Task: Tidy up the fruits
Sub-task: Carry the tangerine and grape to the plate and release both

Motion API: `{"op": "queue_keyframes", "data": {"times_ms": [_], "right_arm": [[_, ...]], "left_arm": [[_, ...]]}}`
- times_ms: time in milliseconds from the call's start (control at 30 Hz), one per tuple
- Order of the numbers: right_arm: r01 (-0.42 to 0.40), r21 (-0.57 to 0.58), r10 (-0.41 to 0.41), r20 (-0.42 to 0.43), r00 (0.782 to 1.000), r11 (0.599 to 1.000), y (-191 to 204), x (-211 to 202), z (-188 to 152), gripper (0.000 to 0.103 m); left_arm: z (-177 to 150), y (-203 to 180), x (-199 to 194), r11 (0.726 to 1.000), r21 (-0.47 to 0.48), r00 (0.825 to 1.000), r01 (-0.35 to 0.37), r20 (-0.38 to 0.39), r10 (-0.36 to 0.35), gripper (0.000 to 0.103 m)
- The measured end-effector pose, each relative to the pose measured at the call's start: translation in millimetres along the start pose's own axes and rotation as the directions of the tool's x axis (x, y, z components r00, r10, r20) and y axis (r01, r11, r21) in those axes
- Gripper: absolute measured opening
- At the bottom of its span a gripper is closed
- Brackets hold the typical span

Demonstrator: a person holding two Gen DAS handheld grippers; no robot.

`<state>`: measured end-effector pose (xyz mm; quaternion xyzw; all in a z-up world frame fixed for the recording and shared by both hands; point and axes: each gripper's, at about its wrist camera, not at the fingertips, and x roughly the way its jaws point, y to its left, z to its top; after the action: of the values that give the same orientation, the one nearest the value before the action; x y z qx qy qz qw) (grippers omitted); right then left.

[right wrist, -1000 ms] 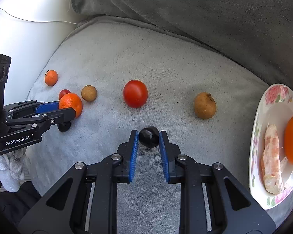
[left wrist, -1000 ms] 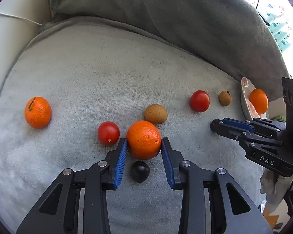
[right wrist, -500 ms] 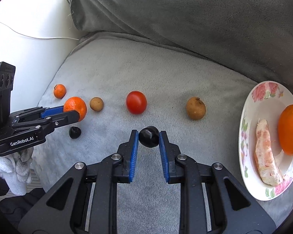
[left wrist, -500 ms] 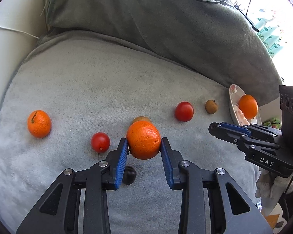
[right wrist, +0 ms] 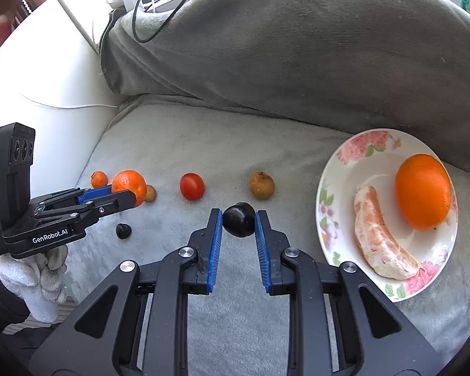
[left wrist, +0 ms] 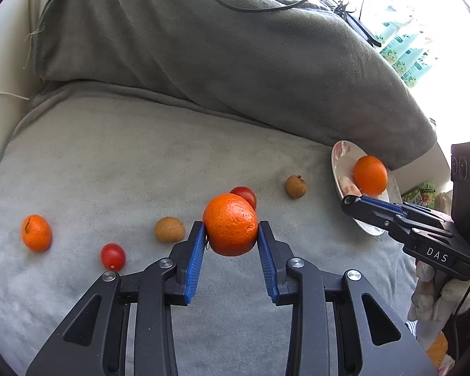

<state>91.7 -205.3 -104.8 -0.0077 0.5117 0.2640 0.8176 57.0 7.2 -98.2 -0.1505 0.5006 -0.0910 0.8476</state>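
Note:
My left gripper (left wrist: 232,230) is shut on an orange mandarin (left wrist: 230,224) and holds it above the grey cushion (left wrist: 141,156). My right gripper (right wrist: 238,219) is shut on a dark plum (right wrist: 238,219), lifted just left of a floral plate (right wrist: 354,169). The plate holds a big orange (right wrist: 423,195) and a peeled citrus piece (right wrist: 379,241). On the cushion lie a small mandarin (left wrist: 36,232), two red tomatoes (left wrist: 112,256) (right wrist: 191,185), two brown fruits (left wrist: 169,229) (right wrist: 261,185) and another dark plum (right wrist: 123,230).
A large grey pillow (right wrist: 297,47) rises behind the cushion, with cables (right wrist: 159,6) on top of it. A white wall (right wrist: 47,78) borders the cushion on the left. The cushion's front edge drops off near me.
Both grippers have risen with their fruit and moved right toward the plate. The mandarin has left the cushion, and the second plum stays behind on it.

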Motion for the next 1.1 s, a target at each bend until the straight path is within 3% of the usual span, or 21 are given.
{"op": "queue_keyframes", "data": {"times_ms": [733, 1100], "right_arm": [[0.136, 0.202, -0.153, 0.069, 0.986, 0.97, -91, -56, -21, 0.022], [0.165, 0.252, -0.183, 0.049, 0.982, 0.954, -122, -55, -28, 0.022]], "left_arm": [[34, -100, 47, 0.973, 0.187, 0.991, 0.134, -0.057, -0.125, 0.032], [43, -137, 71, 0.952, 0.267, 0.988, 0.146, -0.085, -0.128, 0.032]]}}
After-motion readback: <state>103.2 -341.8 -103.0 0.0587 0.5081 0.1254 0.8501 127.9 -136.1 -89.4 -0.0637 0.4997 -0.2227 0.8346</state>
